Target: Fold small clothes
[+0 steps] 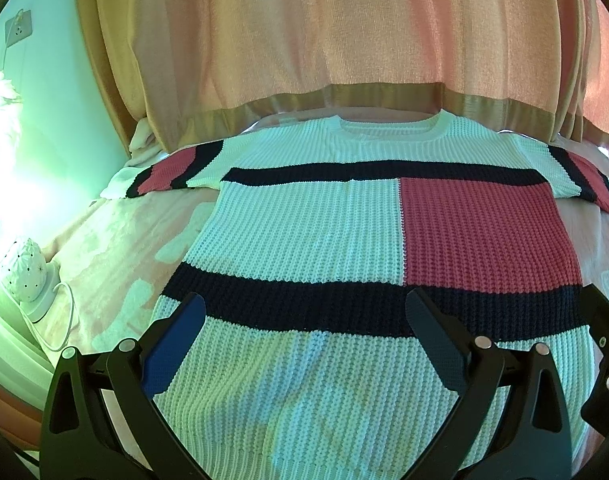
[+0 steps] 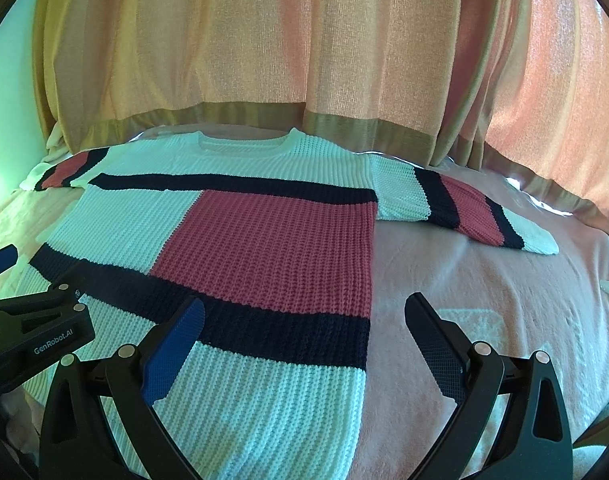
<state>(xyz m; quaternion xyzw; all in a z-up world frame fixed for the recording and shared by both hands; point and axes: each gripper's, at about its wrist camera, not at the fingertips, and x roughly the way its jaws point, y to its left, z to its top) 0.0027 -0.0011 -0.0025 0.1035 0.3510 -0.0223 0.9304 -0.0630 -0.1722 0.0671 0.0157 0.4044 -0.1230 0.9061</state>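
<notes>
A knit sweater (image 1: 312,224) in white, navy and red blocks lies flat and face up on a pink bed cover, collar at the far side, both sleeves spread outward. My left gripper (image 1: 304,312) hovers open over its lower hem area, nothing between the fingers. In the right wrist view the same sweater (image 2: 264,248) fills the left and middle, its right sleeve (image 2: 464,208) stretched out to the right. My right gripper (image 2: 304,316) is open above the sweater's lower right edge, holding nothing. The left gripper's body (image 2: 32,332) shows at the left edge.
Orange curtains (image 1: 324,40) hang along the far side of the bed. A white patterned lamp (image 1: 28,272) with a cord stands at the left beside a green-lit wall. Bare pink bed cover (image 2: 484,300) stretches to the right of the sweater.
</notes>
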